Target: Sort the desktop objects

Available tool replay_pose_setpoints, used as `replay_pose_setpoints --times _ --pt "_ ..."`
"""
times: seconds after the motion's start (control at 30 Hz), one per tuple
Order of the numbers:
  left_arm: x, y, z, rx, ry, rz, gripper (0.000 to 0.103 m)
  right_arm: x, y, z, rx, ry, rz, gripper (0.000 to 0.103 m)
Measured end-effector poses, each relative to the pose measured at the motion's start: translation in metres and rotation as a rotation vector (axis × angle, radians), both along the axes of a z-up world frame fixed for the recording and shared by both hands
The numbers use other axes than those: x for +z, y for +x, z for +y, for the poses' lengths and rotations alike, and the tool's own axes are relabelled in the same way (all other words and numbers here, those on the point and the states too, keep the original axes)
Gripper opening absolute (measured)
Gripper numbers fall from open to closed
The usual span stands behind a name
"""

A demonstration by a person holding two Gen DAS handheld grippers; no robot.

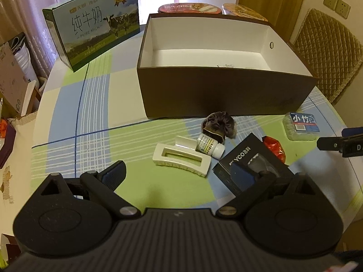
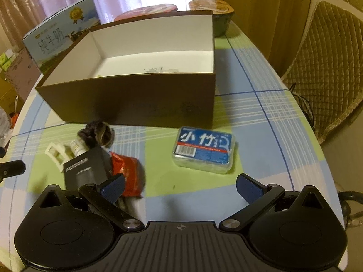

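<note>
**Brown box open, clutter waiting in front of it**

Brown cardboard makes up the big open-topped box point(image 1: 226, 90) with its white inside, sitting on the round table under a green, blue and cream checked cloth point(image 1: 90, 117). Its floor is nearly bare; only some small pale scraps lie near the front wall, too small to make out.

Before the box lies a loose huddle of things. A dark velvety scrunchie point(image 1: 219, 124) sits just beside the front wall. A small white pill bottle with a yellowish label point(image 1: 209, 146) lies on its side, touching the scrunchie and resting on the edge of a cream rectangular plastic hair claw point(image 1: 181, 159). To the right of those lies a flat black carton with pale lettering point(image 1: 247, 156), and a red foil packet point(image 1: 274, 148) pokes out from behind it. Well apart to the right is a clear plastic case with a blue and white label point(image 2: 204, 153), lying flat on the cloth.

Both grippers hover low over the near edge of the table. The left gripper point(image 1: 179, 176) has its blue-padded fingers spread wide and holds nothing; its right finger overlaps the black carton in view. The right gripper point(image 2: 180, 187) is likewise spread wide and empty-handed, with the clear case just ahead.

Behind the box stand a blue and green milk carton with cows printed on it point(image 1: 95, 22) and two lidded instant-noodle bowls point(image 1: 189, 8).
</note>
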State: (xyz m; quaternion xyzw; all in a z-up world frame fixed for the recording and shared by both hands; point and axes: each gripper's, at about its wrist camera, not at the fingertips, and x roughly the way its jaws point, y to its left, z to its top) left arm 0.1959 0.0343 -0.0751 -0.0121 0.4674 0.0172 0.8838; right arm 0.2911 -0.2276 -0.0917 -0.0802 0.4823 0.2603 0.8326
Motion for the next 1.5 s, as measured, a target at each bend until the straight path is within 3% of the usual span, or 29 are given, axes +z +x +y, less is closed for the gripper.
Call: replay_pose_setpoints --times 0.43,0.9,0.93,0.97,1.03,1.23,1.5 --pt "-0.033 0.031 0.011 0.001 0.004 0.014 0.097 -0.031 0.036 0.001 -0.064 0.006 -0.038 0.101" --pt "-0.053 0.043 0.019 -0.002 0.012 0.041 0.096 -0.062 0.063 0.018 -0.065 -0.067 -0.056 0.101" --pt "-0.054 0.044 0.02 -0.003 0.012 0.043 0.096 -0.063 0.064 0.019 -0.061 -0.081 -0.062 0.099" --pt "-0.054 0.044 0.02 -0.005 0.012 0.044 0.096 -0.064 0.063 0.019 -0.049 -0.081 -0.064 0.087" --pt "-0.056 0.044 0.021 -0.013 0.011 0.046 0.096 -0.065 0.063 0.018 -0.043 -0.087 -0.064 0.086" --pt "-0.061 0.043 0.022 -0.078 0.0 0.051 0.096 -0.062 0.065 0.002 -0.059 -0.099 -0.045 0.086" --pt "-0.073 0.048 0.012 -0.274 0.0 0.047 0.096 -0.059 0.059 -0.026 -0.091 -0.115 -0.03 0.086"
